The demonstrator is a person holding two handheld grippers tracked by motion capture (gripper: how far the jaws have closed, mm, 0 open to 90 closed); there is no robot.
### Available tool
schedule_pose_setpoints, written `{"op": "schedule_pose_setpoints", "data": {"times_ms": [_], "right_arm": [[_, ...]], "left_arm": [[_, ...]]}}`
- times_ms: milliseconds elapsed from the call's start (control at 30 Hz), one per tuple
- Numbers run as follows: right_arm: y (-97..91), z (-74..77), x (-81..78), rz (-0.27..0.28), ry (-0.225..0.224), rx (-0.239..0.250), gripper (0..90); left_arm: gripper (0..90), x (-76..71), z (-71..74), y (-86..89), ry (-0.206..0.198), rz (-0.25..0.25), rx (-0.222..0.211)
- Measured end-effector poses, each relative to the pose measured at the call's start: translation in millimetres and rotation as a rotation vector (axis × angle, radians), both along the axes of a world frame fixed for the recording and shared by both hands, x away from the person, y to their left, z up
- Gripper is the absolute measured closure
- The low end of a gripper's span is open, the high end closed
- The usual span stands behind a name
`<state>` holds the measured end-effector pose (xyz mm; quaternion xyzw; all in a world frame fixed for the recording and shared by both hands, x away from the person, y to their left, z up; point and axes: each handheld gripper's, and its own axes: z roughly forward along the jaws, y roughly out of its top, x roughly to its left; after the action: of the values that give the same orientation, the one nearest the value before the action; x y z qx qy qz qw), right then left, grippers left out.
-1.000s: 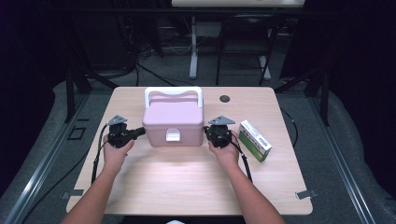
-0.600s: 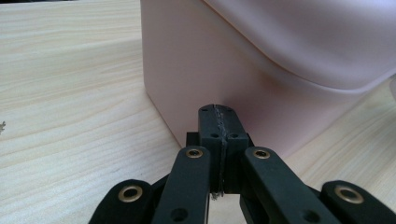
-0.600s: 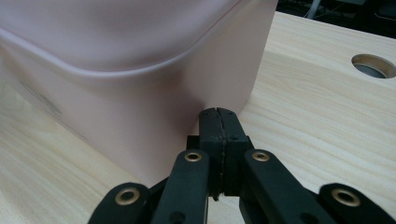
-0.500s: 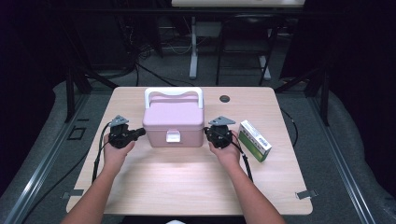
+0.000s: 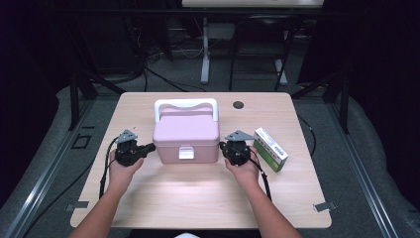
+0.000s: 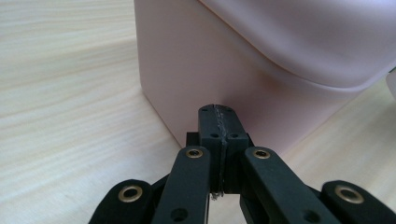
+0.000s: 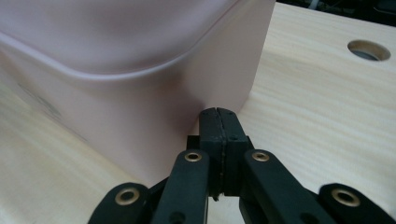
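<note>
A pink lidded box (image 5: 186,136) with a white handle (image 5: 185,104) and a white front latch stands in the middle of the wooden table (image 5: 198,198). My left gripper (image 5: 148,148) is shut, with nothing between its pads, its tips at the box's left wall (image 6: 187,70). My right gripper (image 5: 223,147) is shut too, tips at the box's right wall (image 7: 154,116). In the left gripper view the closed pads (image 6: 218,114) meet just before the pink wall. In the right gripper view the closed pads (image 7: 219,116) sit close to the box's corner.
A green and white carton (image 5: 270,148) lies on the table just right of my right hand. A round cable hole (image 5: 238,105) (image 7: 369,49) is in the table behind the box. Dark floor, cables and table legs surround the table.
Both grippers have closed in a little on the box's two sides. The box and the carton have not moved.
</note>
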<state>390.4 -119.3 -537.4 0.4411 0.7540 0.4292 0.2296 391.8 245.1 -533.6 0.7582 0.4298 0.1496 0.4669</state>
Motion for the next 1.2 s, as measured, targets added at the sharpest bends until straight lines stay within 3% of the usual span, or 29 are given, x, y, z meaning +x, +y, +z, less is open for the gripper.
{"op": "schedule_pose_setpoints", "data": {"times_ms": [133, 300, 433, 500, 567, 733, 1200], "right_arm": [[-2.9, 1.6, -7.5, 0.009, 0.029, 0.019, 90.0], [-5.5, -2.6, -3.3, 0.003, 0.006, 0.005, 90.0], [-8.1, 2.3, 3.2, 0.011, 0.009, 0.075, 90.0], [-6.4, 3.9, 2.7, 0.002, 0.002, 0.066, 90.0], [-3.6, 5.4, 0.1, -0.008, -0.013, 0.021, 90.0], [-7.4, 7.4, -13.5, -0.002, -0.003, 0.004, 90.0], [-7.1, 9.6, -51.0, 0.022, -0.012, -0.043, 90.0]], "left_arm": [[90.0, 0.6, -0.4, 1.3, 0.001, 0.009, -0.012], [90.0, 7.0, -2.9, 0.2, 0.008, 0.014, -0.005], [90.0, 11.0, -0.7, 0.2, 0.007, 0.015, -0.023], [90.0, 9.6, -0.3, -1.9, 0.001, 0.010, -0.019], [90.0, 5.9, 0.0, -4.0, -0.004, 0.008, -0.013], [90.0, -13.3, 0.7, -6.1, 0.010, -0.023, -0.014], [90.0, -38.6, 3.0, -7.9, 0.031, -0.010, -0.008]]}}
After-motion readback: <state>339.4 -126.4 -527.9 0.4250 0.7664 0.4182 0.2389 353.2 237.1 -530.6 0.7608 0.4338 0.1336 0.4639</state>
